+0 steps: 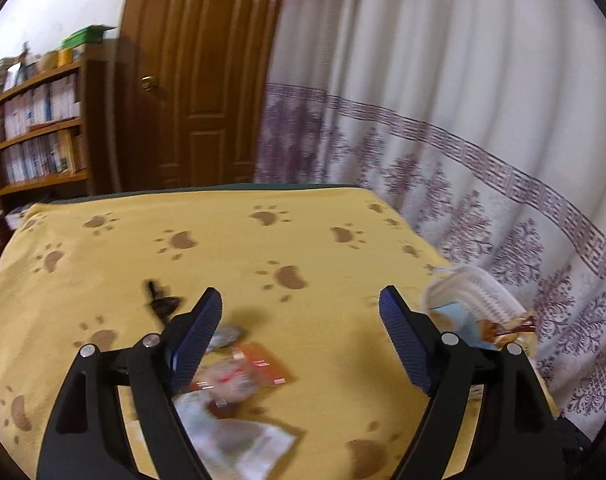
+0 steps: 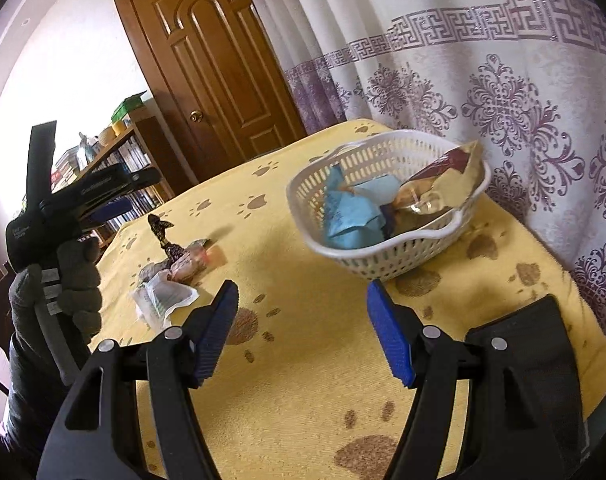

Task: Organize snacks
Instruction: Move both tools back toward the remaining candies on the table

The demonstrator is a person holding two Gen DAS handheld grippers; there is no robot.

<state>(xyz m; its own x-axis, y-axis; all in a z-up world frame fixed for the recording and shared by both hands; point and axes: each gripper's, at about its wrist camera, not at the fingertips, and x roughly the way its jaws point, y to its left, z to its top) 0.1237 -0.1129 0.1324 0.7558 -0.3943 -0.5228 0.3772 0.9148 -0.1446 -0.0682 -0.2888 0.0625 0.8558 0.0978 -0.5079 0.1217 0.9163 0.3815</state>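
A white slotted basket sits on the yellow paw-print cloth near the curtain, holding blue packets and a gold and brown packet. It shows at the right edge in the left wrist view. A pile of loose snack packets lies left of it, blurred in the left wrist view. My left gripper is open and empty above that pile. It also shows in the right wrist view, held by a gloved hand. My right gripper is open and empty, short of the basket.
A small dark wrapper lies on the cloth beyond the pile. A patterned curtain hangs close behind the basket. A wooden door and a bookshelf stand beyond the table's far edge.
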